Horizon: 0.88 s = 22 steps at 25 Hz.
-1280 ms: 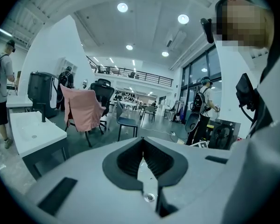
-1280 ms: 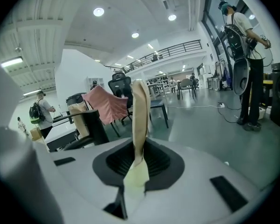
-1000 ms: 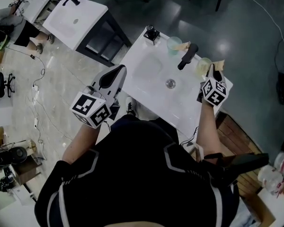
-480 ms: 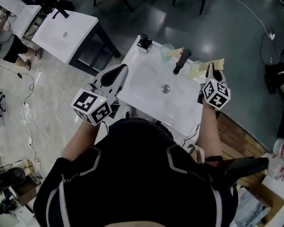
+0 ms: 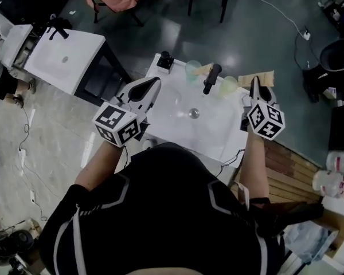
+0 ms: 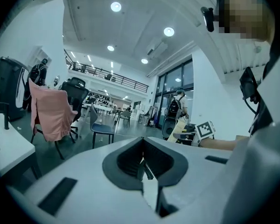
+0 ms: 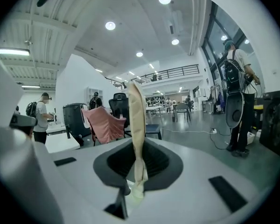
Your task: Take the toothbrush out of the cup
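since 1 second ago the right gripper [image 5: 255, 86], clamped narrow on the wrapped toothbrush [image 5: 259, 77], has risen, leaving the toothbrush at 3 o'clock of the cup [image 5: 229, 85], seemingly clear, while the left gripper [image 5: 153, 85] stays closed and empty.

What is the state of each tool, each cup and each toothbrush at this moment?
left tool: shut, empty.
right tool: shut on the toothbrush.
toothbrush: held, clear of both cups.
right cup: upright, no toothbrush in it.
left cup: upright, holds the second toothbrush.
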### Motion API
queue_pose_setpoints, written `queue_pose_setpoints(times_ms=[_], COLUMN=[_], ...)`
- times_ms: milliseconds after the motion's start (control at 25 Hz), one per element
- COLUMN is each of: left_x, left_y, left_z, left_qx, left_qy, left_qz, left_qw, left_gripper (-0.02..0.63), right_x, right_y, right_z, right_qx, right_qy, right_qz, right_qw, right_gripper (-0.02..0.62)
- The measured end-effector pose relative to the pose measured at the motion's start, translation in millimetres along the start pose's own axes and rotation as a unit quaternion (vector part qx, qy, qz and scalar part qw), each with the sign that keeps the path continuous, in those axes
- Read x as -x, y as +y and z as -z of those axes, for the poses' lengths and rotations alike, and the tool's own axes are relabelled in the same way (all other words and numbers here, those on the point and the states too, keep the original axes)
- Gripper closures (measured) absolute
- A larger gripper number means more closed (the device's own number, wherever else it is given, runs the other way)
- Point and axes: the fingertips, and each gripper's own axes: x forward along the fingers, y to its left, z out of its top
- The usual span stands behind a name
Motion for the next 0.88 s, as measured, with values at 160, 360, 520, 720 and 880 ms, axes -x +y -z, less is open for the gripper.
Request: queue_pose_setpoints(times_ms=[160,360,520,720,880], left_x=[-4,-12,-19,-32,-45], left_y=[-3,1,2,5,4], left_z=[1,-1,-4,12,19], left_qx=[-0.023,-0.023,-0.033,-0.057,-0.062], left_qy=[0.01,0.006,-0.007,0.019,0.025], left_qz=[0.027,0.039,0.045,0.044,0.048], left_qw=[0.9993,0.999,0.9984,0.9972,0.9966], left_gripper=[0.601,0.601,0.601,0.6,0.6], right_x=[22,45,60,81,102], right_y=[8,16,16,19,20], right_z=[-26,-49,-57,-65,-70], right_qx=[0.005,0.005,0.008,-0.006,-0.001], right_qy=[-0.017,-0.034,-0.036,-0.048,-0.052], right_qz=[0.008,0.012,0.022,0.022,0.026], right_qw=[1.0,0.999,0.999,0.999,0.998], right_gripper=[0.555,0.557,0.557,0.557,0.557])
